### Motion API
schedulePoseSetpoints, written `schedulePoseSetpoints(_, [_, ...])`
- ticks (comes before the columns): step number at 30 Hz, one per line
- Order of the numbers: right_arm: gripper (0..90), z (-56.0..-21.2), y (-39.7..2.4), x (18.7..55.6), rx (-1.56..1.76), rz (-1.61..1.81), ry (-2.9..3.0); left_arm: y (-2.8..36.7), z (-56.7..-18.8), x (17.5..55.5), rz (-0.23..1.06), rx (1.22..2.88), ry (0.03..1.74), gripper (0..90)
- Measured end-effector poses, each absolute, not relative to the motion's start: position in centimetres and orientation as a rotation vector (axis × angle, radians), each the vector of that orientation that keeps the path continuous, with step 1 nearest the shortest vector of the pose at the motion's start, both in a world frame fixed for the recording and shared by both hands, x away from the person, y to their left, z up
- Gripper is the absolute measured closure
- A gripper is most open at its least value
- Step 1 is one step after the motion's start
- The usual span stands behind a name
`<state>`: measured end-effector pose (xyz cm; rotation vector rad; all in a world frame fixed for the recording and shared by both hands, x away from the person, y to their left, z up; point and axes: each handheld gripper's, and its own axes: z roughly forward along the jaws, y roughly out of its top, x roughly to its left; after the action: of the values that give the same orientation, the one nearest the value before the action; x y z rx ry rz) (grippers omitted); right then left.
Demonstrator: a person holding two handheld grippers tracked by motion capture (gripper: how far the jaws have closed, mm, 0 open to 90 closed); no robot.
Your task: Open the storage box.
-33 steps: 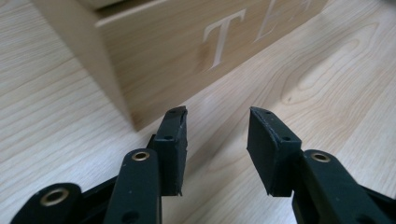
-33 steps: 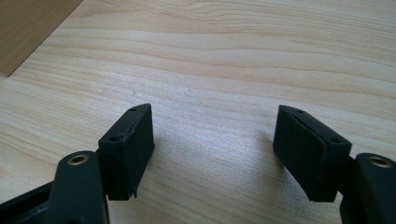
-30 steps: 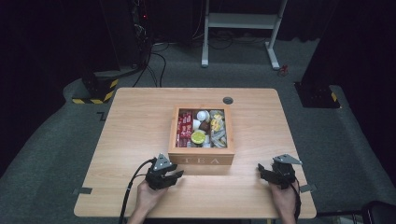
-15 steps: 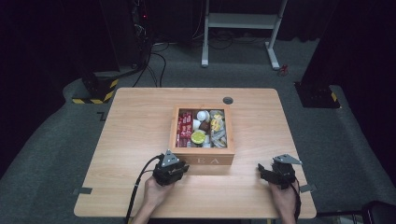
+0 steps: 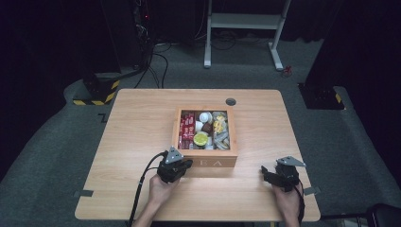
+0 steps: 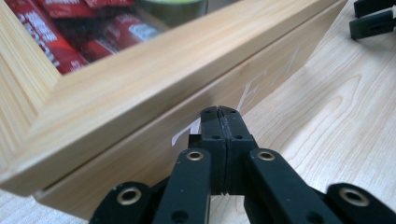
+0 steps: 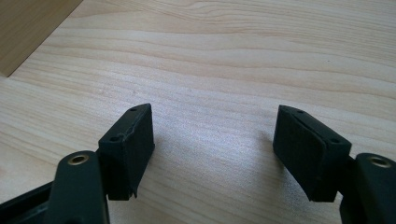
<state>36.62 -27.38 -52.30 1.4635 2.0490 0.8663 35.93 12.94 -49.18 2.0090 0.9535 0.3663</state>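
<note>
A wooden box [image 5: 213,162] lettered "TEA" on its front stands mid-table, holding red packets [image 5: 187,130], a yellow-green round lid [image 5: 200,139] and pale sachets. My left gripper [image 5: 188,164] sits at the box's front left corner. In the left gripper view its jaws [image 6: 219,112] meet with nothing between them, tips close to the box's front wall [image 6: 140,88]; they have just been closing. My right gripper [image 5: 264,172] rests near the front right of the table, open and apart from the box. Bare wood lies between its pads [image 7: 212,140].
The right gripper's jaws [image 6: 373,18] show far off in the left gripper view. A round cable hole [image 5: 231,101] lies behind the box. The left gripper's cable [image 5: 142,182] trails off the front edge. A white frame [image 5: 246,21] stands on the floor beyond the table.
My left gripper has moved right and toward the box's front wall, and its jaws have closed from partly open to shut. The right gripper has stayed put.
</note>
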Motion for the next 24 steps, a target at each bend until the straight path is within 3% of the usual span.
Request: schedulePoseSetpoints(24, [28.8,-52.29,-27.36,36.60,1.464,0.867,2.051,12.99,-48.12,35.87,0.364,1.959,0.948,90.0])
